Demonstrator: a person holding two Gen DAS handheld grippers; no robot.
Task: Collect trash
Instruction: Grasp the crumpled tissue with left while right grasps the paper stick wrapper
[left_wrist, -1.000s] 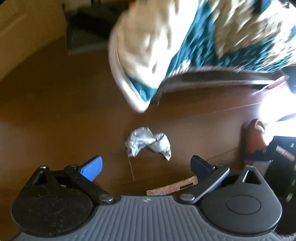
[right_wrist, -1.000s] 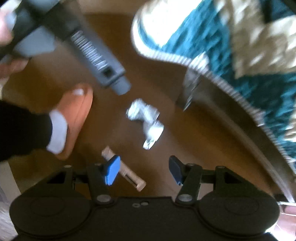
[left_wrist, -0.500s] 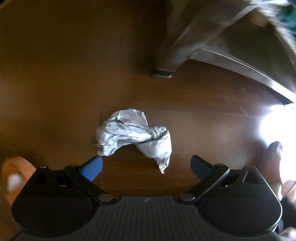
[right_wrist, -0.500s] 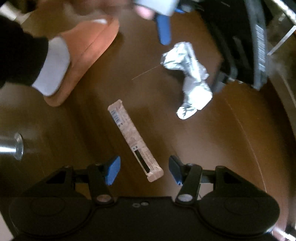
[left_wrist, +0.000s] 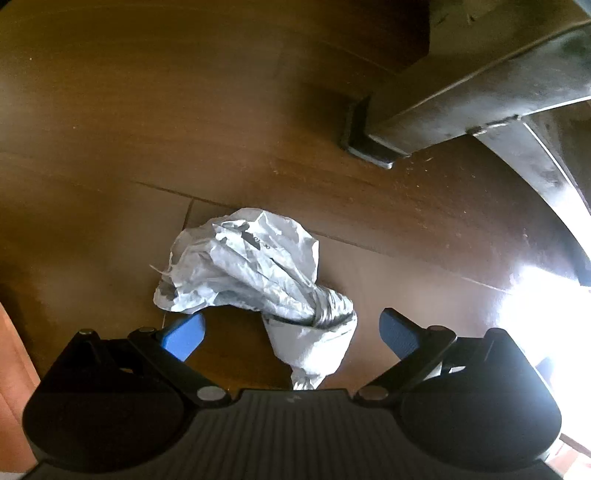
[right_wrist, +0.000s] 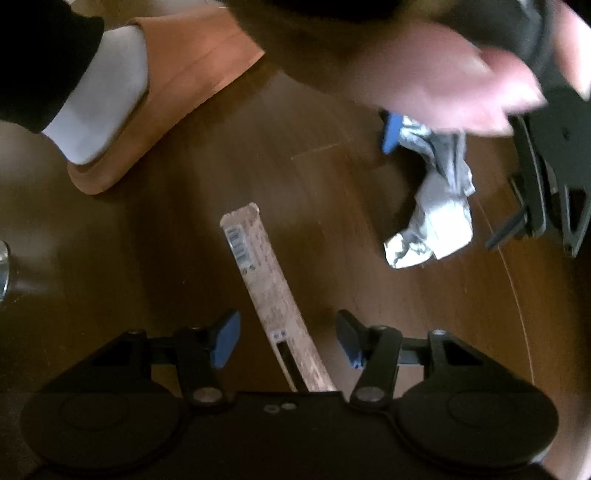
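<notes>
Crumpled wrapper (left_wrist: 255, 280) nearer, tip hidden.

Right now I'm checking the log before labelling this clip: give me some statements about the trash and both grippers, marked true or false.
1. The left gripper is open around the crumpled wrapper. True.
2. The right gripper is shut on the long paper strip. False: it is open, the strip lying between its fingers.
3. Both pieces lie on a wooden floor. True.
4. The slipper stands on the strip. False: they are apart.
</notes>
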